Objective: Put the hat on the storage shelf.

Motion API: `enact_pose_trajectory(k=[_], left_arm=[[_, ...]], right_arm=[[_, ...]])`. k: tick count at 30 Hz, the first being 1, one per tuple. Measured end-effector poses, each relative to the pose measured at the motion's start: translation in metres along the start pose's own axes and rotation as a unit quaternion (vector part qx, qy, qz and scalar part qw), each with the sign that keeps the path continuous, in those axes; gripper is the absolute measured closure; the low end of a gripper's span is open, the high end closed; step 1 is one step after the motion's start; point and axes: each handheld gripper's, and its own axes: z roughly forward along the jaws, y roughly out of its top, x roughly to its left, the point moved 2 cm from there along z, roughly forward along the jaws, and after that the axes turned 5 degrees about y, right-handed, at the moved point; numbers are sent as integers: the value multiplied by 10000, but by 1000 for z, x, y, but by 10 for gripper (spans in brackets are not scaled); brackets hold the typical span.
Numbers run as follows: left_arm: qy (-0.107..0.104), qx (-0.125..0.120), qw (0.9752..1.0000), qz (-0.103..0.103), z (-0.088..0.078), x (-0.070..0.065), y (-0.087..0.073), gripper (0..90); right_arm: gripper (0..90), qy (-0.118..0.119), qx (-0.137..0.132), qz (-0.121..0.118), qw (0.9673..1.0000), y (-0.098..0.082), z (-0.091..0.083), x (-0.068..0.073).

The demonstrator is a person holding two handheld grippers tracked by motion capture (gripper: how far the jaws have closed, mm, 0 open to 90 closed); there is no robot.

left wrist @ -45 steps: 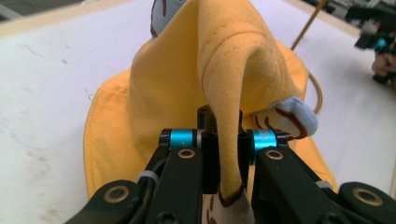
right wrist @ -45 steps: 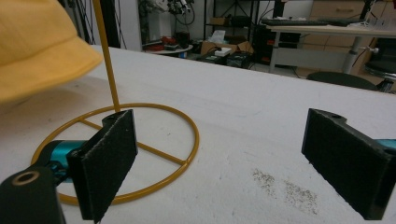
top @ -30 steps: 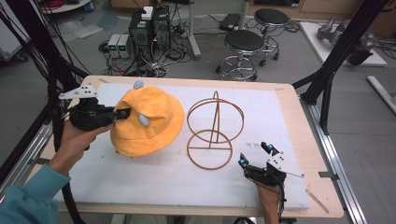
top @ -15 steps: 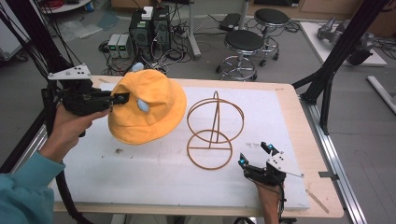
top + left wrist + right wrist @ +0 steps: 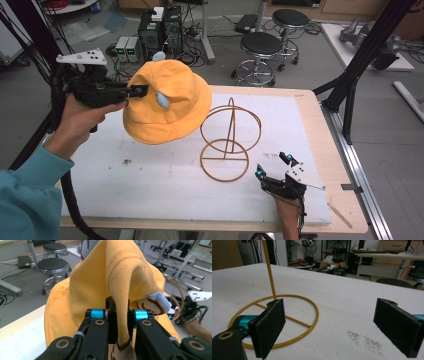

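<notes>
Your left gripper (image 5: 136, 91) was clamped on a fold of the hat (image 5: 167, 102), its jaws pinching the yellow cloth at the crown's side, and held it in the air above the table (image 5: 150, 180), left of the stand (image 5: 230, 142). Seen from above, the hat hung clear of the white tabletop, brim downward, its near edge level with the stand's upper ring and apart from it. A pale blue patch (image 5: 163, 100) showed on the crown. Along the left gripper's own jaws, a ridge of yellow cloth (image 5: 122, 290) ran down between the two black pads, with a brown-stitched edge below and a blue, brown-lined patch (image 5: 156, 302) just to the right.

Your right gripper (image 5: 274, 167) rested at the table's near right corner, jaws spread wide with nothing between them, pointing toward the stand and near its base. From that gripper, the stand's round base (image 5: 287, 322) lay flat on the tabletop just beyond the left pad (image 5: 270, 325), with its thin upright rod (image 5: 269, 267) rising from the ring. Stools (image 5: 265, 47) stood on the floor beyond the table.
</notes>
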Motion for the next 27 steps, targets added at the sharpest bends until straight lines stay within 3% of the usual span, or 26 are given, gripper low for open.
enact_pose_trajectory(k=[17, 27], left_arm=[[-337, -30, 9993, 181, 28, -28, 26, 865], [-675, 104, 9973, 282, 71, -58, 33, 865]], right_arm=[[93, 5, 2, -7, 10000, 0, 0, 0], [93, 5, -21, 0, 10000, 0, -1, 0]])
